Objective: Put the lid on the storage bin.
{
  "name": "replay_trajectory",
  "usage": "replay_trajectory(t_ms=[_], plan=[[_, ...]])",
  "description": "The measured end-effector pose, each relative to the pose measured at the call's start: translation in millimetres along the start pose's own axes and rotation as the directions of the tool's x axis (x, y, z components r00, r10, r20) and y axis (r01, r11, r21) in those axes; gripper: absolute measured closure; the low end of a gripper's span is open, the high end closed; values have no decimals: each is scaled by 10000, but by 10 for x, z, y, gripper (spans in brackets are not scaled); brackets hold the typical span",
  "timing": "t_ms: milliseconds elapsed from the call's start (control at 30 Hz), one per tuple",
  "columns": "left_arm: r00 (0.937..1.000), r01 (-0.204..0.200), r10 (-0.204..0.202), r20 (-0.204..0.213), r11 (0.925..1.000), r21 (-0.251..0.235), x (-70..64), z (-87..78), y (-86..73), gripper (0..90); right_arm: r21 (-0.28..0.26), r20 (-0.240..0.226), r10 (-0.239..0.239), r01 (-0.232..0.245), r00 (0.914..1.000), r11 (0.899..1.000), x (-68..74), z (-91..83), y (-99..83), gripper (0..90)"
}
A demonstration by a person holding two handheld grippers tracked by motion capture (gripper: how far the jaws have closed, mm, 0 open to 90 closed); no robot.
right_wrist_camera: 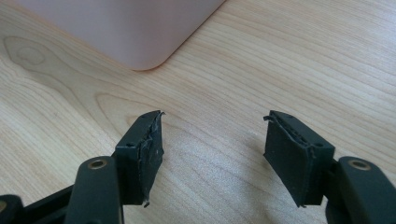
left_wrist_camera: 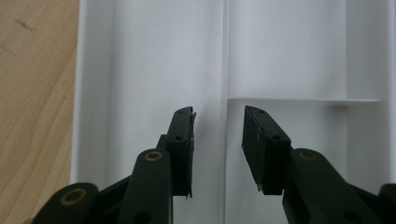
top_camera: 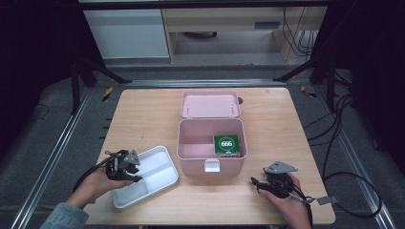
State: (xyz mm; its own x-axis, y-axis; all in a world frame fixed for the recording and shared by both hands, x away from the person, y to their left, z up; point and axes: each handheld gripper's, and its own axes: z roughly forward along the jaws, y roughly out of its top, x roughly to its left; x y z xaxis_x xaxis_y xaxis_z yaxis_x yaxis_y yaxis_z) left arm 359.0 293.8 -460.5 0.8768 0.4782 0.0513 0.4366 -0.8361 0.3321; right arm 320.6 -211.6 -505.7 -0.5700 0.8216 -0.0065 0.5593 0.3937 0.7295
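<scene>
Left gripper view: the left gripper (left_wrist_camera: 218,140), jaws spread, is held astride the divider of the white tray (left_wrist_camera: 149,56), which looks light, stiff and slippery. It lies beside the pink box (top_camera: 210,143) and is best taken by that thin divider. The right gripper (right_wrist_camera: 212,154) is spread over bare table (right_wrist_camera: 280,60).

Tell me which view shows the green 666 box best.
The high view: the green box lies in the open pink case, at its right side, label up. The right gripper view catches just a corner of the case's outside; the left gripper view looks down on the white tray.
</scene>
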Motion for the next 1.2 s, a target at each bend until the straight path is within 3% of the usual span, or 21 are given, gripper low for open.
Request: replay_trajectory(t_ms=[800, 1000, 1200], plan=[[9994, -234, 220, 275, 9984, 506, 42, 115, 64, 804, 60, -124, -75, 76, 9999, 10000, 18, 13, 0, 372], [9986, -331, 313, 435, 9985, 427, 44, 122, 70, 883, 85, -121, -75, 76, 9999, 9999, 17, 13, -1, 371], [9985, -271, 259, 476, 9993, 245, 59, 120, 61, 894, 91, -127, -72, 73, 9999, 9999, 18, 15, -1, 370]])
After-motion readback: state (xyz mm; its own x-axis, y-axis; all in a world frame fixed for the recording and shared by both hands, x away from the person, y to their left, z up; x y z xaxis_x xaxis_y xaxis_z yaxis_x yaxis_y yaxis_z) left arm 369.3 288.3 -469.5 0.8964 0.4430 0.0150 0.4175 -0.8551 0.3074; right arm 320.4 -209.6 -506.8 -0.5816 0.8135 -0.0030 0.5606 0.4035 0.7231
